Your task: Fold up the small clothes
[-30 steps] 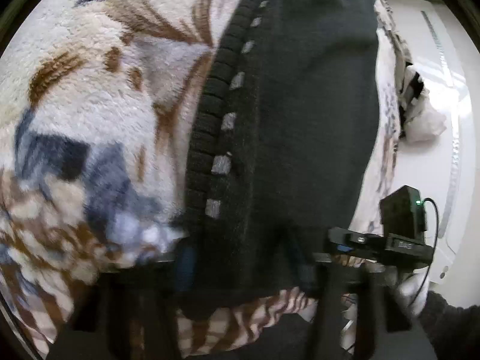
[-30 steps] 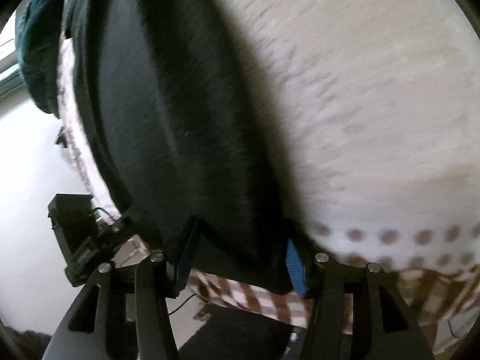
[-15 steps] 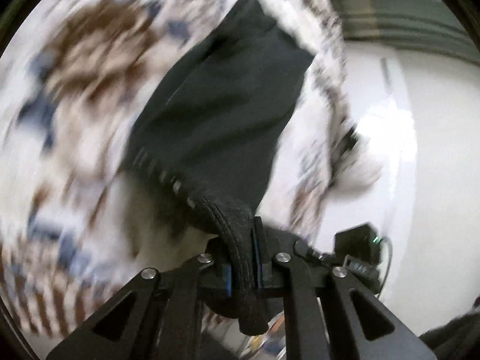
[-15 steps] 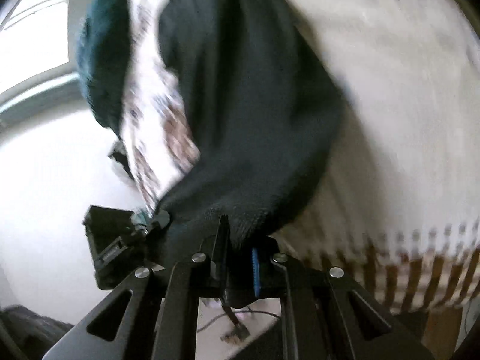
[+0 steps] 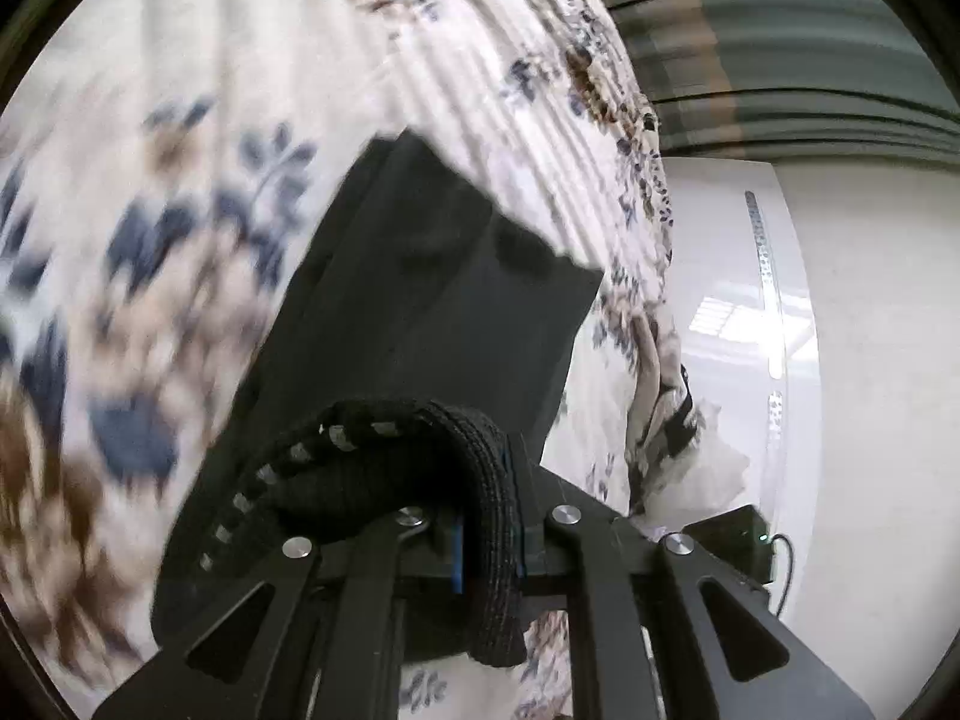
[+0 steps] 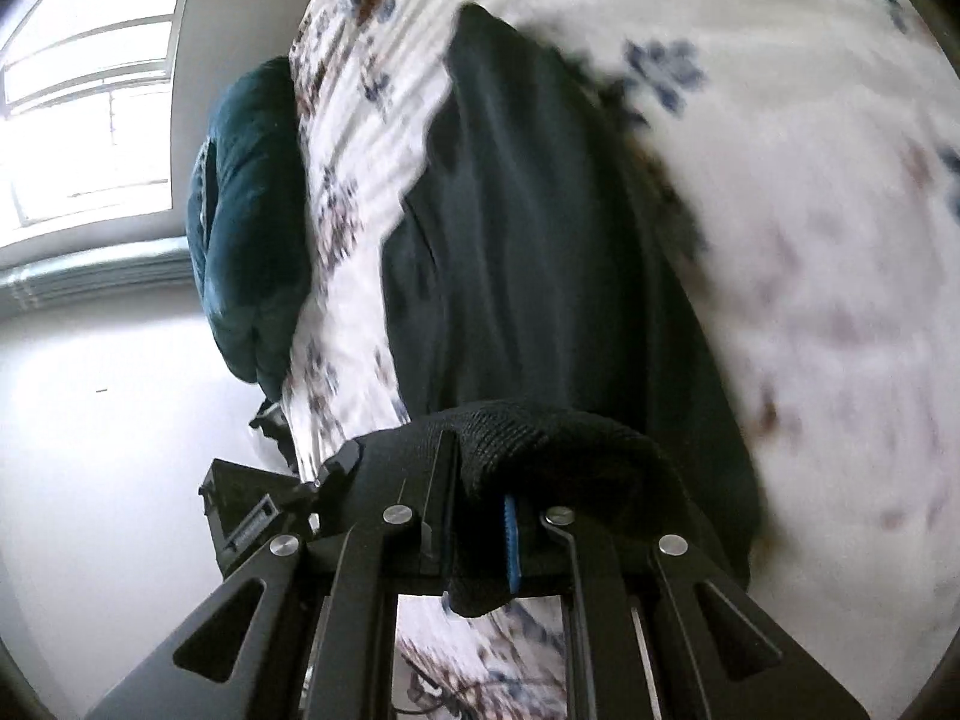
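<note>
1. The left hand-held gripper [image 5: 489,546] is clenched on the ribbed hem of a black knit garment [image 5: 432,312], a thick fold of the knit pinched between its blue-lined fingers [image 5: 457,552].
2. The right hand-held gripper [image 6: 480,531] is likewise clamped on another part of the same black knit garment [image 6: 540,252], with cloth bunched over its fingers [image 6: 511,540] and hanging a little below them.
3. From both grips the garment stretches away and lies across a floral blanket [image 5: 180,192] patterned in cream, navy and brown; the far end of the garment rests on the blanket's ribbed part.
4. A row of small pale marks runs along the ribbed hem near the left gripper.
5. In the right wrist view, a dark teal plush cushion [image 6: 246,222] sits just beyond the edge of the floral blanket [image 6: 840,240], with a bright window [image 6: 84,96] behind it.
6. A small black box [image 6: 252,516] shows low in that view, beside the blanket's edge.
7. In the left wrist view, a black device with a green light [image 5: 735,540] and a cable sits to the right, close to a crumpled white thing [image 5: 708,468].
8. Much of the blanket is motion-blurred in both views.
</note>
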Available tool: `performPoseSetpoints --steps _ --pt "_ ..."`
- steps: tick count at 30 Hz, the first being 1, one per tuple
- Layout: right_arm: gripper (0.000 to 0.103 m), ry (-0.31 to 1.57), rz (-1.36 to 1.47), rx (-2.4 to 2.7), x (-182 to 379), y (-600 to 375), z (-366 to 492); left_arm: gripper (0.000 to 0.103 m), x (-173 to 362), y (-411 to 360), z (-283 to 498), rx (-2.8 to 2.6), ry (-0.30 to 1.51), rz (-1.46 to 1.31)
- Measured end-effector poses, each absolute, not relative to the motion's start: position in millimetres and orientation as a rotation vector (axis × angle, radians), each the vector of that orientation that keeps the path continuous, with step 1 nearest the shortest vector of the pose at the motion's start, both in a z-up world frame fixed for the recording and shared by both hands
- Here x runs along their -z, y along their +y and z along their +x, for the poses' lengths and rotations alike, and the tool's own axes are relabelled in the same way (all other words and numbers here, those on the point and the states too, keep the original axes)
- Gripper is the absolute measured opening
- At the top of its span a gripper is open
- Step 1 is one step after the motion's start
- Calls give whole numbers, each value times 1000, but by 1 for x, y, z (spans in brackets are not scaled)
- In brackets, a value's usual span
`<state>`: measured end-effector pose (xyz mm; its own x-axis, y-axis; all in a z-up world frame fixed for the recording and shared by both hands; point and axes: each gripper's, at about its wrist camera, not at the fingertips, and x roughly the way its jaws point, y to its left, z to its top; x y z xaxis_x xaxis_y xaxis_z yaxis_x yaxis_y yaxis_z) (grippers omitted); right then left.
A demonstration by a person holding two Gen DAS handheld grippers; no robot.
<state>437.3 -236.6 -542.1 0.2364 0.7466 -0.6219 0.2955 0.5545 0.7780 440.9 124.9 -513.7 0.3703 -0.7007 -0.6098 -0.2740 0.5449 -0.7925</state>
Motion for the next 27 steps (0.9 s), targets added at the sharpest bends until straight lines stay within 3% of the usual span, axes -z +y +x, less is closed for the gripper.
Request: performPoseSetpoints --steps 8,11,13,14,15,20,25,27 --pt "13 1328 1007 -363 537 -224 570 12 537 133 546 324 1216 -1075" --pt "19 1331 1069 -333 550 -227 616 38 552 138 587 309 1219 -1120" --pt "34 1309 1115 -338 557 -229 639 51 556 145 611 290 1184 -1118" --pt "49 1278 1136 -338 558 -234 654 52 557 149 617 279 1185 -1113" --pt "54 1256 1134 -325 556 -238 661 52 555 152 620 277 1186 -1101" --pt "69 1263 910 -334 531 -251 667 58 522 159 580 292 1151 -891" --pt "83 1395 592 -339 539 -249 631 77 515 166 467 224 1179 -793" --pt "90 1450 515 -344 549 -246 617 78 523 165 425 175 1217 -802"
